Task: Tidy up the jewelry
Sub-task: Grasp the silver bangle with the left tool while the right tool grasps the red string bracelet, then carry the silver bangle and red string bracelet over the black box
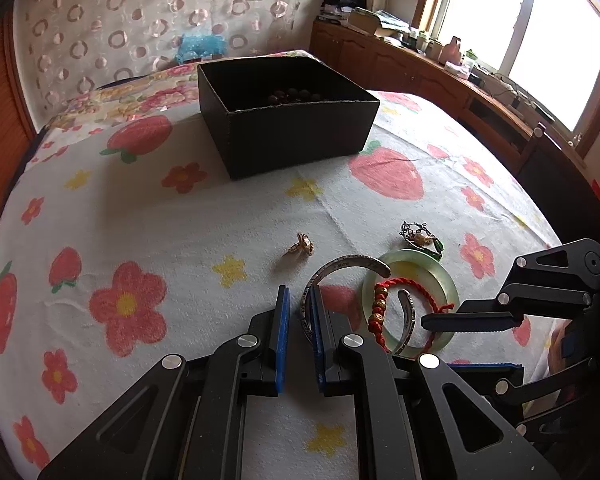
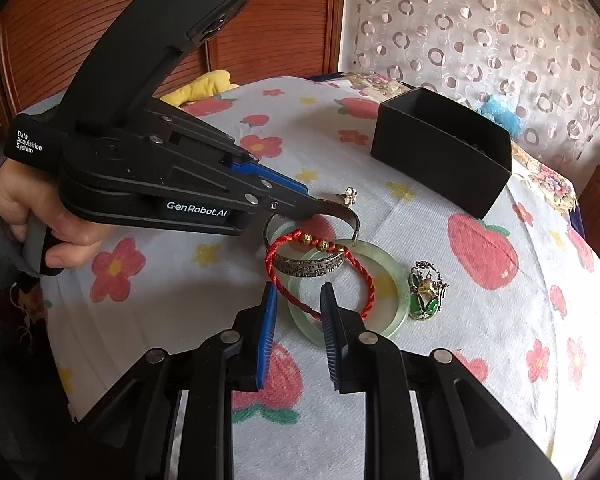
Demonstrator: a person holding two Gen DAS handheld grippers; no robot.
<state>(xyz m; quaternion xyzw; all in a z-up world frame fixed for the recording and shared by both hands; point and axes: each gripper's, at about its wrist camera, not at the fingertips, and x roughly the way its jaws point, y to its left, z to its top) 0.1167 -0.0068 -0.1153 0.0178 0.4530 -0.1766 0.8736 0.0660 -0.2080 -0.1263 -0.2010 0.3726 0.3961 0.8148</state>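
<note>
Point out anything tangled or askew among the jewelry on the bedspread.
The red braided cord bracelet with gold beads lies draped over both the pale green jade bangle and the open silver cuff bracelet, so the three overlap in one pile.

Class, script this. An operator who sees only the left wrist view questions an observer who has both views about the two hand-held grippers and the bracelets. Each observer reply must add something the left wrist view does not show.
Operator: I see the right hand-held gripper only side-on. Are its jaws apart?
Observer: Yes. The right wrist view shows its pads apart, with the red cord bracelet running through the gap.
Operator: Is anything else in that gap?
Observer: The near rim of the jade bangle, which lies flat under the cord.
Operator: And my left hand-held gripper?
Observer: Seen from the side, its tips are closed on the band of the silver cuff.
</note>
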